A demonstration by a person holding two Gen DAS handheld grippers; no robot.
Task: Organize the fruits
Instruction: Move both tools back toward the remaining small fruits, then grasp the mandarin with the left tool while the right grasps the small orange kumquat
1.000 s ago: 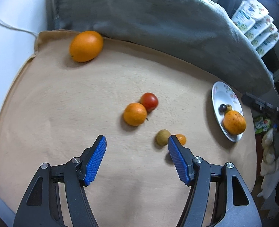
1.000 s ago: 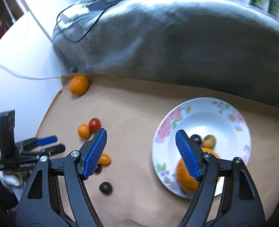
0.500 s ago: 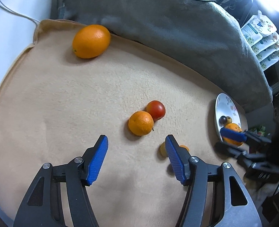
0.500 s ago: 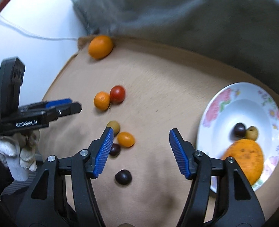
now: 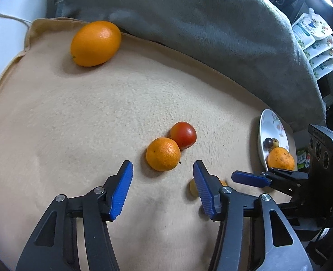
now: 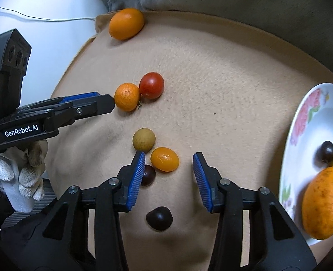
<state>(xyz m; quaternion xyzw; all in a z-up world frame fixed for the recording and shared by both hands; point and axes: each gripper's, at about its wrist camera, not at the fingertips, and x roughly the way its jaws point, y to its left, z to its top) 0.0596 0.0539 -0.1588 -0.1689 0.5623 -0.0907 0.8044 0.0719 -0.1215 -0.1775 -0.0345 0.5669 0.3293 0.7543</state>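
A: Where do the tools stand?

B: The left gripper (image 5: pixel 163 190) is spread wide with nothing in it, low in its own frame, pointed at the mandarin (image 5: pixel 163 154) just past its tips. The right gripper (image 6: pixel 169 177) is likewise agape and empty at the bottom centre of its view, with the kumquat (image 6: pixel 164 159) lying between its blue pads, toward the left one.

A: And around those?

B: A tomato (image 5: pixel 183 134) touches the mandarin on its upper right. Beside the kumquat sit a tan fruit (image 6: pixel 143 140) above it, a dark berry (image 6: pixel 148 175) partly behind the left pad, and another dark one (image 6: pixel 159 218) lower down. The plate (image 6: pixel 306 122) at the right edge already holds an orange fruit and two small ones. A big orange (image 5: pixel 95 43) lies far off, upper left, by the grey blanket (image 5: pixel 189 22).

A: What might go wrong?

B: I'd judge crowding. Closing on the mandarin could nudge the tomato and send it rolling over the soft cloth (image 5: pixel 76 113). The right pad could catch the dark berry along with the kumquat, or squeeze it aside. The two tools also work near each other, so they might collide.
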